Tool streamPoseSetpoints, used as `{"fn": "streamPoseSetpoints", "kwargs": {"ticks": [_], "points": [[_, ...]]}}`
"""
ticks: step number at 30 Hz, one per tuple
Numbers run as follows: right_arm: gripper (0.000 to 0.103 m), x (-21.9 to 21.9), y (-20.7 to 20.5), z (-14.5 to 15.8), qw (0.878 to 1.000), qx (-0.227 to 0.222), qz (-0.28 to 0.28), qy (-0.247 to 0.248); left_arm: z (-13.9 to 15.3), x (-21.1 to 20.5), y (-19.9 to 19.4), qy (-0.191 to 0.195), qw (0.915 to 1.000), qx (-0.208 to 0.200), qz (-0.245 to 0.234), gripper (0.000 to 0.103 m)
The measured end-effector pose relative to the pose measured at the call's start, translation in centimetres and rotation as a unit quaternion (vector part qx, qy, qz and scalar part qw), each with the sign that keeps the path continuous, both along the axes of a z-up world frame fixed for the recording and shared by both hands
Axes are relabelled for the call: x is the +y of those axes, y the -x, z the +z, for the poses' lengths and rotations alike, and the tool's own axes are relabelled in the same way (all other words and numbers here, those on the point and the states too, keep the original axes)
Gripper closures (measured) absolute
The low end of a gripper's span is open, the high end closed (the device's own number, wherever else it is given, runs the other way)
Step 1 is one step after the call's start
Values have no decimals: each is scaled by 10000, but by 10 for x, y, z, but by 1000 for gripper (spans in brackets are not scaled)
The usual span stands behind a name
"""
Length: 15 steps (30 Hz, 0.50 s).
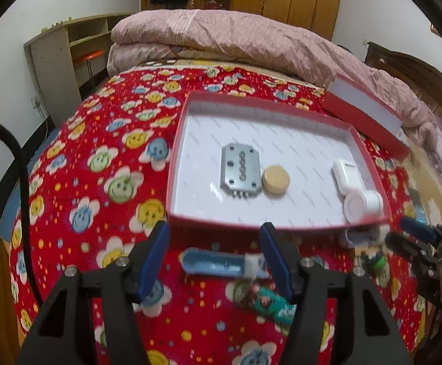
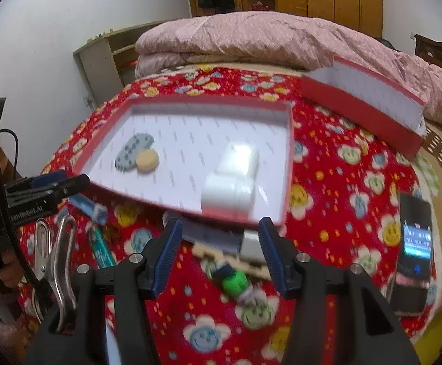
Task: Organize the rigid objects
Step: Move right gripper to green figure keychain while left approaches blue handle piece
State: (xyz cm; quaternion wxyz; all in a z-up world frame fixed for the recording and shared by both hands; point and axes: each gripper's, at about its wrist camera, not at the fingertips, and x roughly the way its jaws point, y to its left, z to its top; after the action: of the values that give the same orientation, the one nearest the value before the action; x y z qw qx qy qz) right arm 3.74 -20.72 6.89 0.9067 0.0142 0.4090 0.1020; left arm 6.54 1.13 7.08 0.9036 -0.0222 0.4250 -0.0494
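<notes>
A red box [image 1: 187, 109] with a white floor lies on the bedspread; it also shows in the right wrist view [image 2: 286, 164]. It holds a grey metal plate [image 1: 239, 170], a tan disc [image 1: 275, 180], a white plug-like block [image 1: 347, 172] and a white cylinder [image 1: 361, 205]. My left gripper [image 1: 215, 261] is open above a light blue tool [image 1: 218, 263], with a teal wrapped bar [image 1: 266, 302] beside it. My right gripper [image 2: 218, 252] is open above a grey and beige flat piece [image 2: 221, 243] and a small green-capped bottle [image 2: 234, 279].
The red box lid [image 1: 364, 118] leans against a pink quilt [image 1: 221, 39] at the back right. A black phone [image 2: 414, 252] lies at the right. Metal clips [image 2: 53, 255] hang at the left of the right wrist view. Shelving [image 1: 66, 51] stands by the wall.
</notes>
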Motion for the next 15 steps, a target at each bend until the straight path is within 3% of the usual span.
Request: {"fn": "streamPoseSetpoints", "kwargs": {"ticks": [3, 9, 15], "points": [[43, -3, 11, -8, 9999, 72, 3, 125, -5, 2, 8, 30, 10000, 71, 22, 38], [43, -4, 27, -28, 9985, 234, 141, 465, -14, 5, 18, -3, 9998, 180, 12, 38], [43, -4, 28, -43, 9983, 406, 167, 377, -25, 5, 17, 26, 9993, 366, -25, 31]]}}
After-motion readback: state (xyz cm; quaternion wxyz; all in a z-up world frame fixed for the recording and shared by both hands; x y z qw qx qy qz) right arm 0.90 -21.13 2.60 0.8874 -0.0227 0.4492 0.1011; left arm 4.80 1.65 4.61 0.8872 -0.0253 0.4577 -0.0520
